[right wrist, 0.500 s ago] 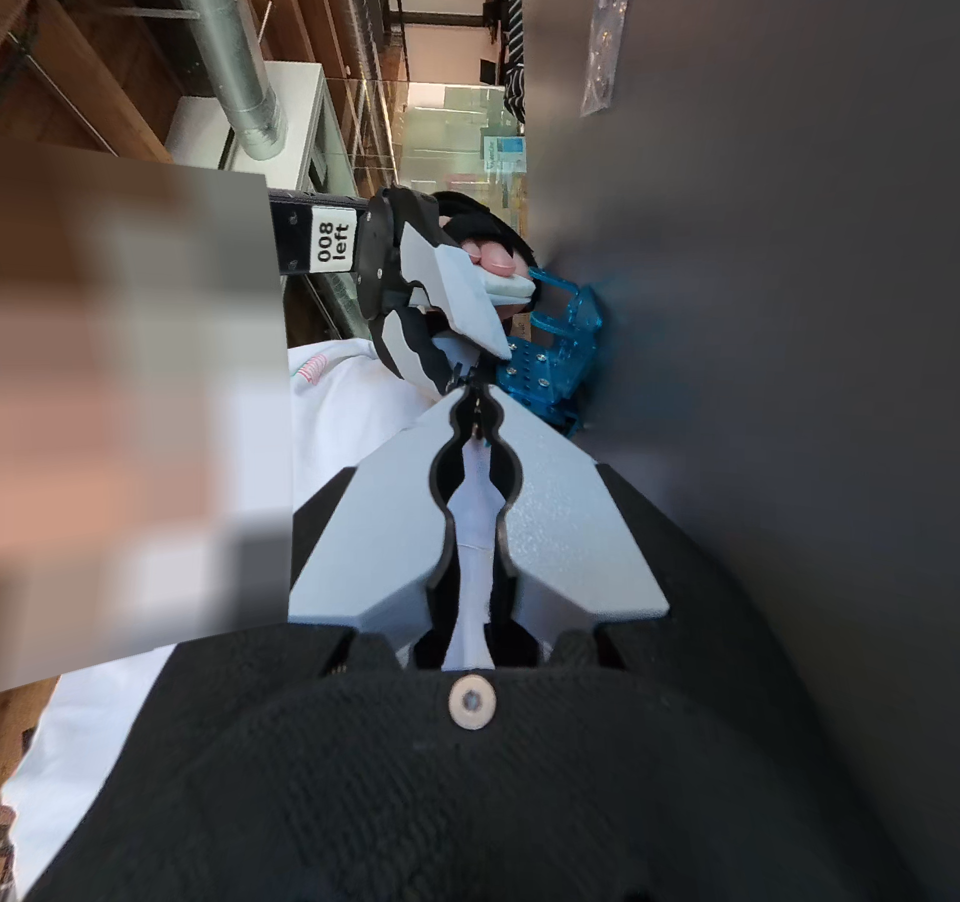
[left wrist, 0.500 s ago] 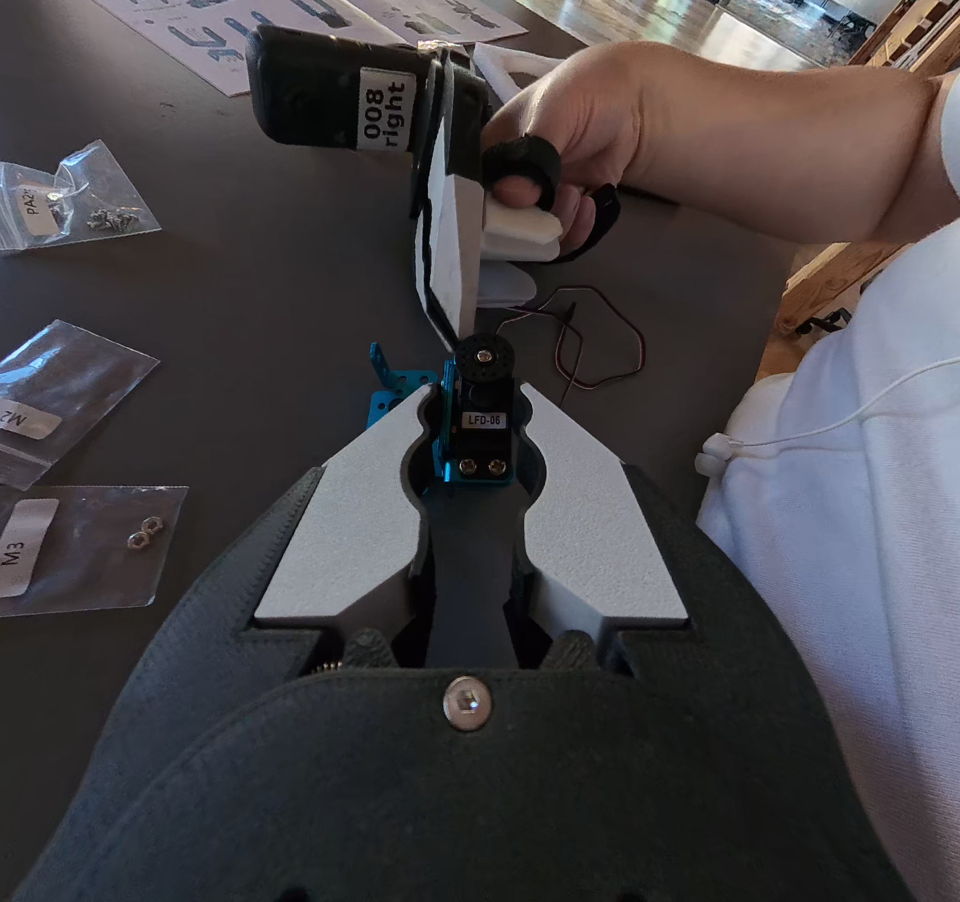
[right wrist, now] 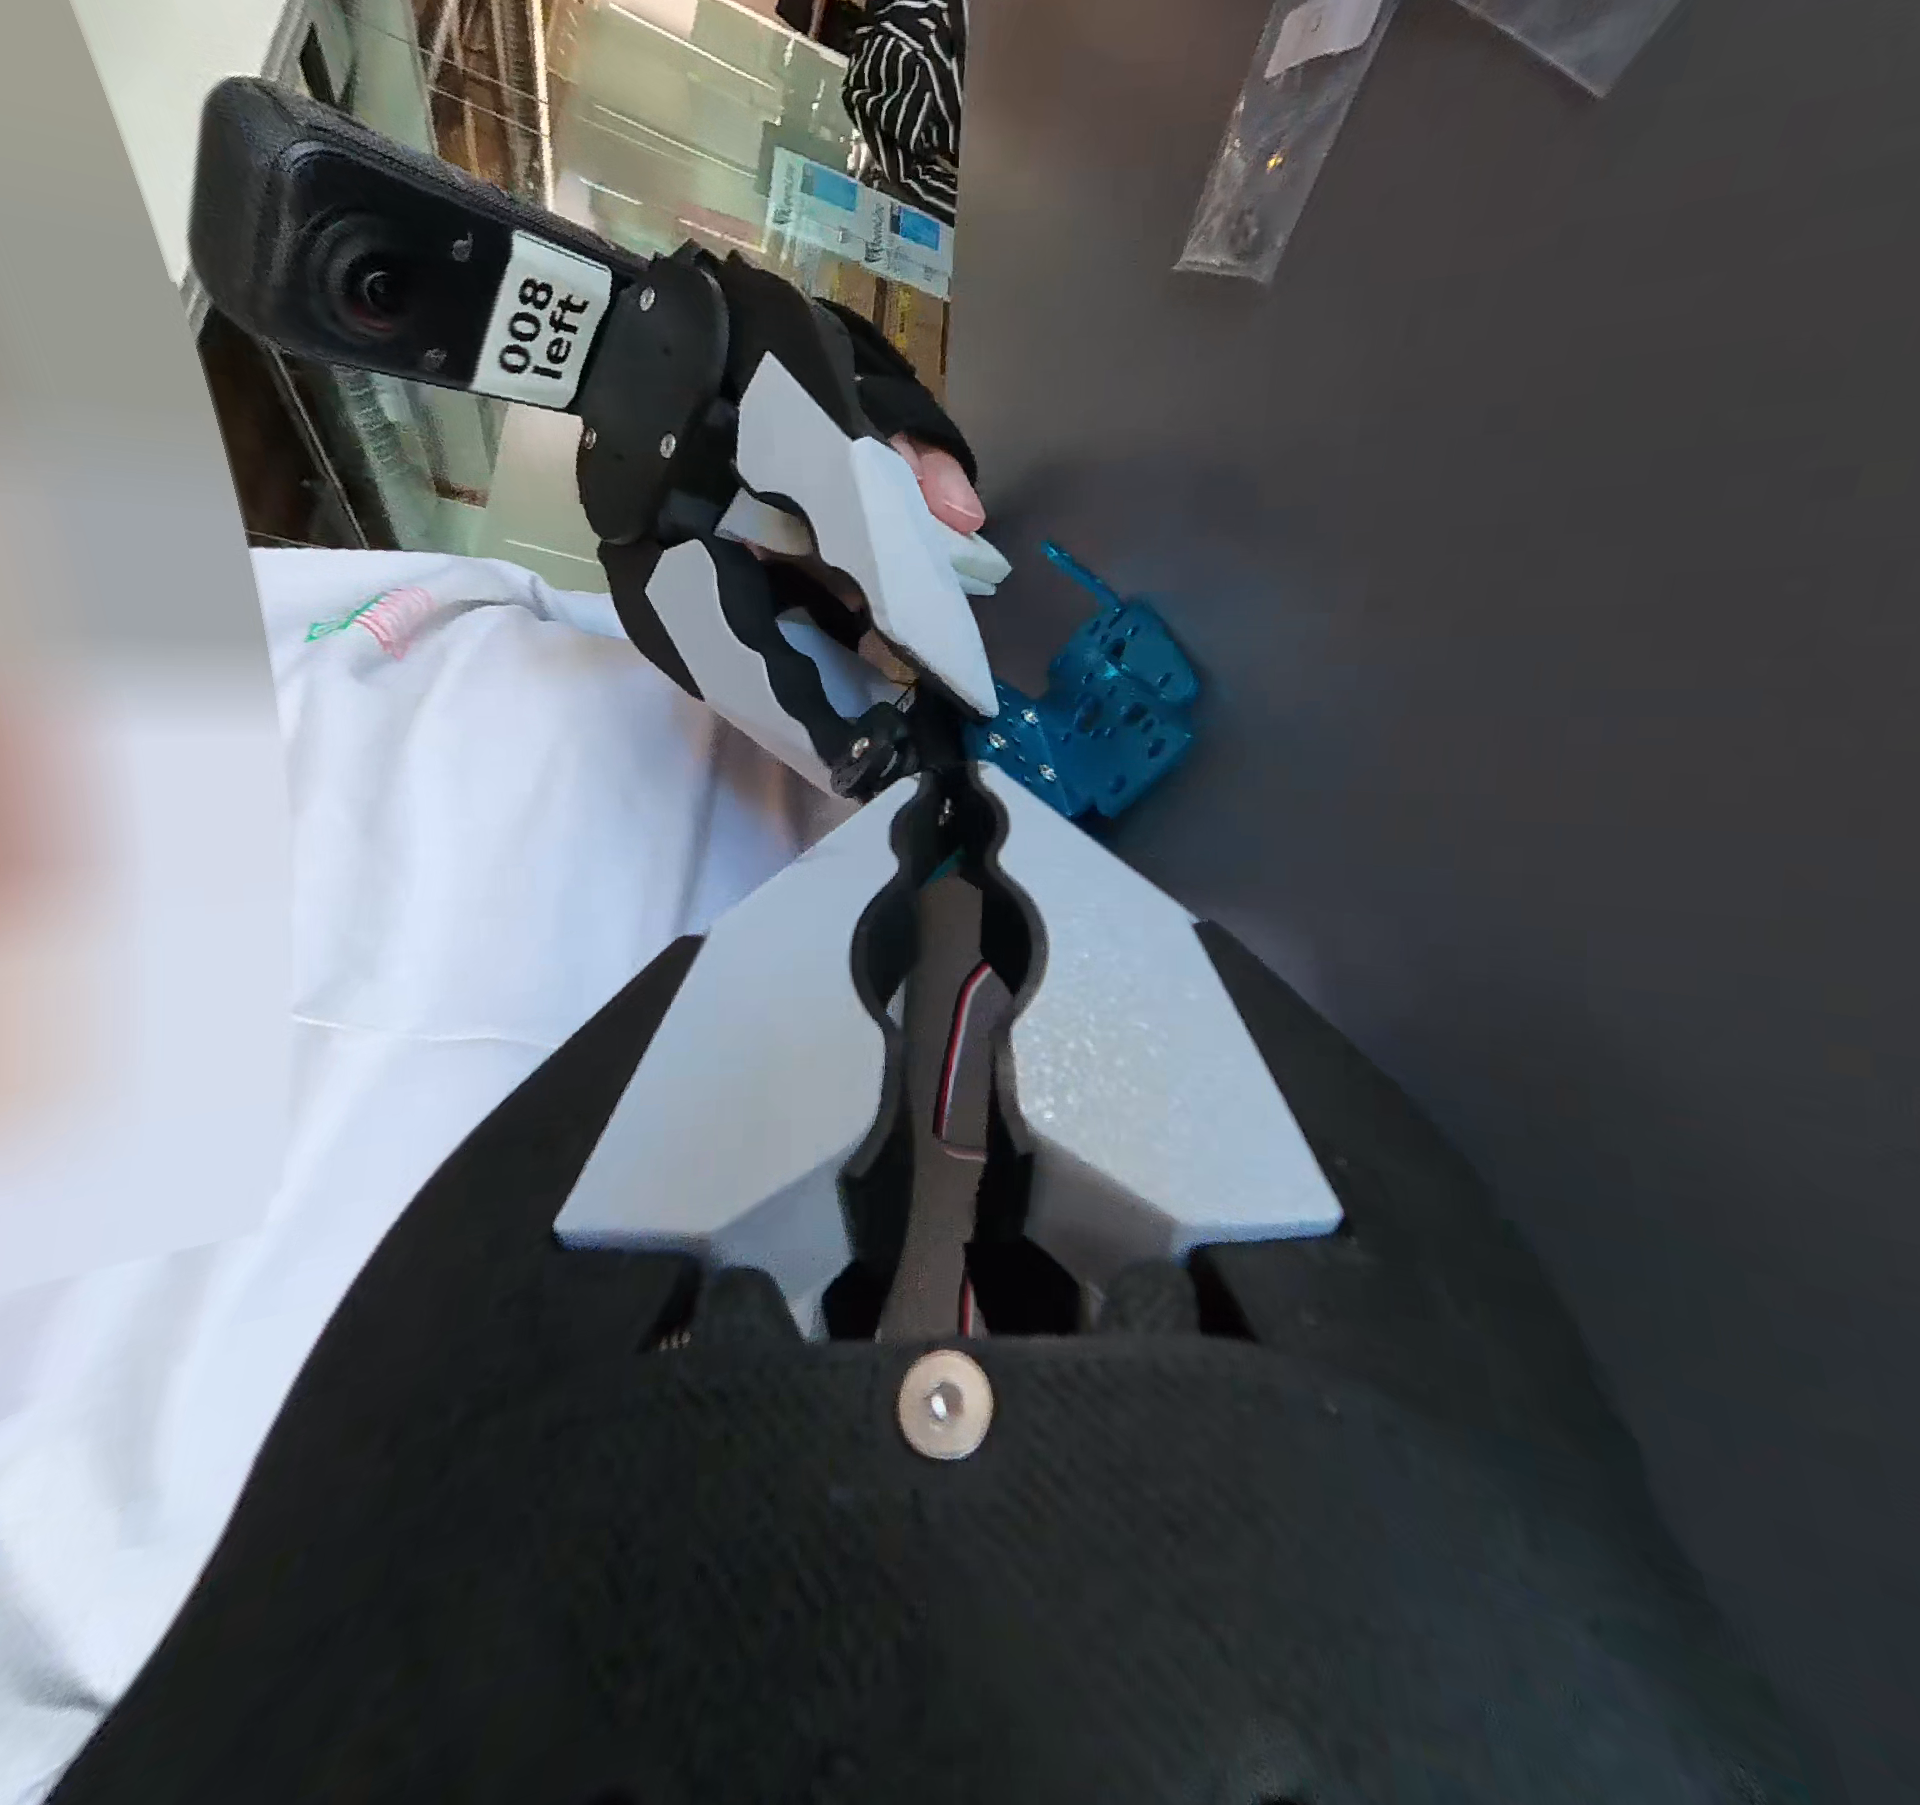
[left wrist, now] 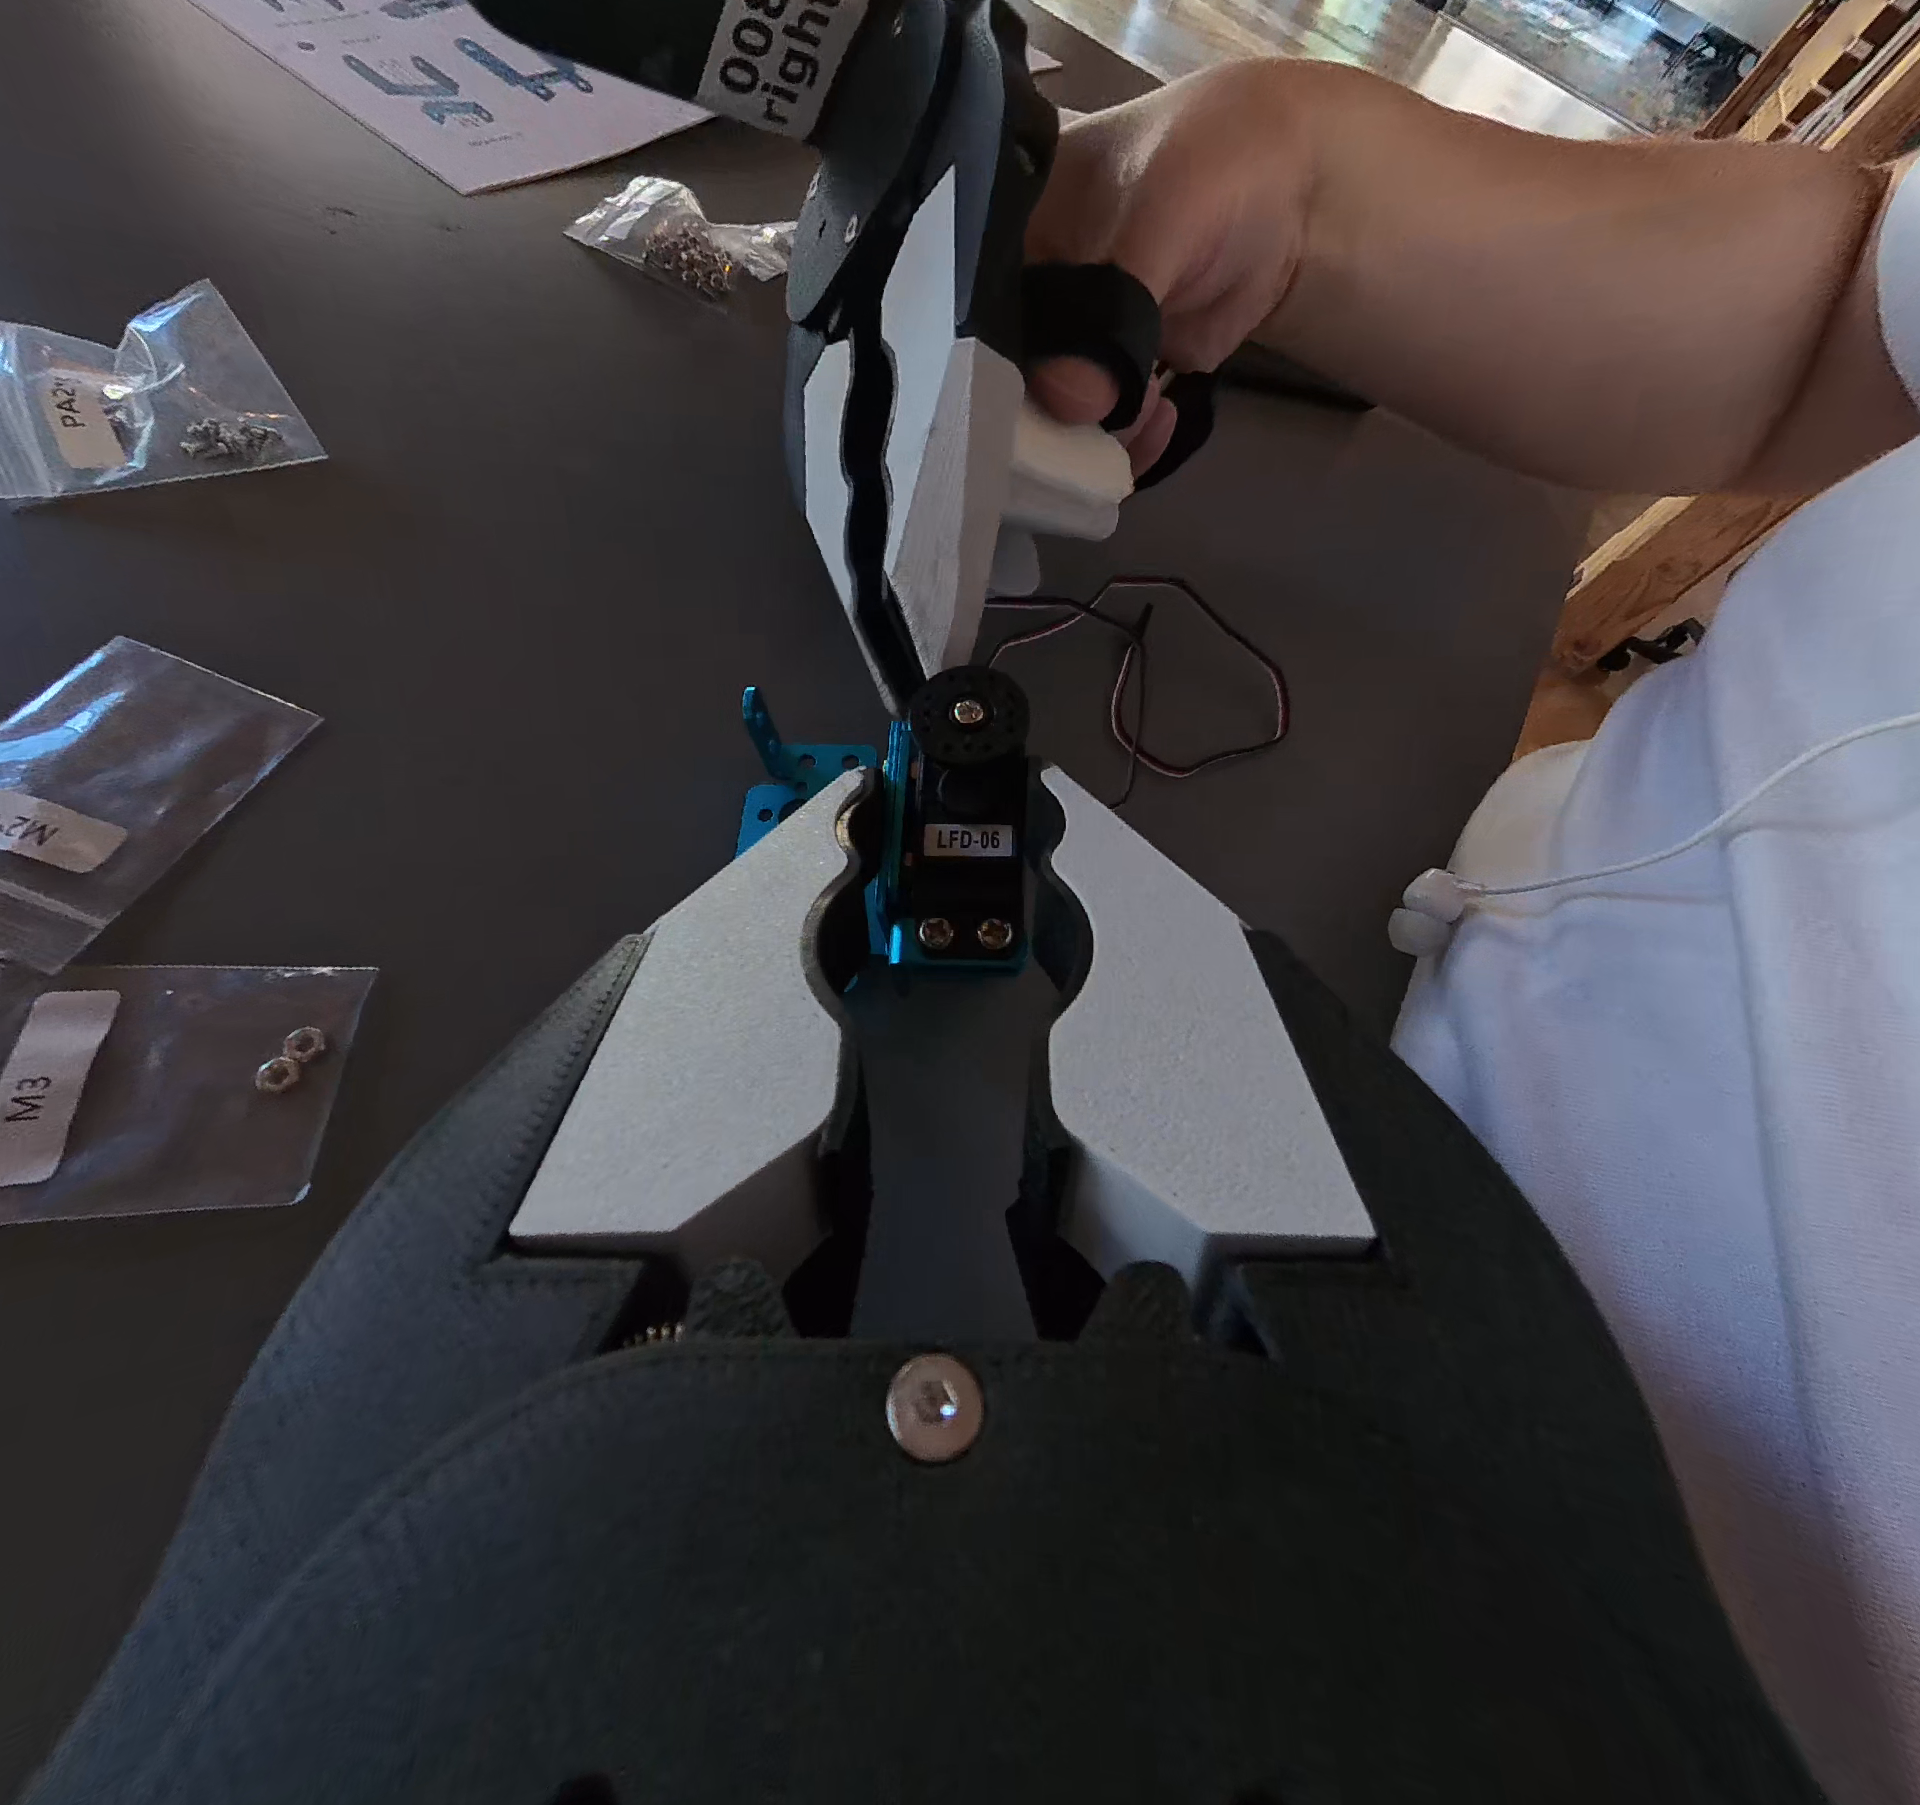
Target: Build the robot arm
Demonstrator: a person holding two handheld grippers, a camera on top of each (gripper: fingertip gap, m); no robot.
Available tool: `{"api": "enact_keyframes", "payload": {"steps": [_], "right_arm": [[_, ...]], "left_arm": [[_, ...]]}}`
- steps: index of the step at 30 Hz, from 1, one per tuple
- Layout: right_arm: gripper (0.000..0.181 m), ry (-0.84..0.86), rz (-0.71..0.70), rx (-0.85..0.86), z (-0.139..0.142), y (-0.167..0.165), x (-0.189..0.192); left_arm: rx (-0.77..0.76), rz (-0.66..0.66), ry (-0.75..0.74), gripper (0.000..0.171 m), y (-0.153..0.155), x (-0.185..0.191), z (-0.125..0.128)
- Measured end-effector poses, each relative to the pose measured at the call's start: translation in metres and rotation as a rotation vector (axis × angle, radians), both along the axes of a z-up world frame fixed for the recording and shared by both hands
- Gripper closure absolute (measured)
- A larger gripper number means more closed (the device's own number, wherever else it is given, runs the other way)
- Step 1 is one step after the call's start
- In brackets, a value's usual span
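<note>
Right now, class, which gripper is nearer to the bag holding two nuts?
Left. The left gripper, shut on the black servo, sits just right of the bag of two nuts. The right gripper touches the servo's horn, farther away.

Each tool has white angular fingers (left wrist: 727, 1017) on a black textured body. A silver screw (left wrist: 933, 1410) sits just behind the fingers. The person wears a white garment (left wrist: 1662, 1080).
</note>
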State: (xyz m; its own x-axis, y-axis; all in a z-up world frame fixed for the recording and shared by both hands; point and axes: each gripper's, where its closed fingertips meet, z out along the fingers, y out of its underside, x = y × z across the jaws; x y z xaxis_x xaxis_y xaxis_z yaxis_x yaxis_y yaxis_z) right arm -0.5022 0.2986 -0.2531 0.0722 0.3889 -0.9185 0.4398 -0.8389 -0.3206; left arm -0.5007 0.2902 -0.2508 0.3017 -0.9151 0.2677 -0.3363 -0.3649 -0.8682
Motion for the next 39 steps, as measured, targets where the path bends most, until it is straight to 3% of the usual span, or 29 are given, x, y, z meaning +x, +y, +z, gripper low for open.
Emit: {"api": "enact_keyframes", "payload": {"steps": [4, 8, 10, 15, 19, 23, 30, 34, 39], "right_arm": [[0.175, 0.012, -0.031, 0.026, 0.002, 0.004, 0.001], [0.172, 0.122, -0.122, 0.112, 0.023, 0.022, 0.008], [0.171, 0.135, -0.104, 0.317, 0.028, 0.022, 0.013], [0.153, 0.029, 0.103, 1.248, 0.025, 0.006, 0.019], [0.146, -0.055, 0.229, 1.557, 0.016, -0.002, 0.016], [0.150, -0.136, 0.348, 1.795, -0.006, 0.005, 0.018], [0.154, 0.040, 0.354, 1.845, -0.006, -0.002, 0.003], [0.161, 0.051, 0.366, 1.906, -0.007, -0.002, 0.000], [0.158, 0.032, 0.365, 1.789, -0.006, -0.004, 0.000]], "left_arm": [[-0.002, -0.001, -0.001, 0.145, 0.000, 0.000, 0.000], [-0.004, -0.001, -0.001, 0.145, 0.000, 0.000, 0.000], [-0.005, -0.002, -0.001, 0.145, 0.000, 0.000, 0.000], [-0.047, -0.013, -0.014, 0.145, 0.000, -0.001, 0.000], [-0.083, 0.006, -0.041, 0.143, -0.001, -0.008, 0.003], [-0.064, 0.120, -0.043, 0.139, 0.001, -0.012, 0.010], [0.009, 0.349, 0.147, 0.136, -0.002, -0.013, -0.002], [-0.015, 0.350, 0.058, 0.141, -0.002, -0.014, 0.000], [-0.118, 0.239, -0.100, 0.144, 0.003, -0.021, 0.008]]}}
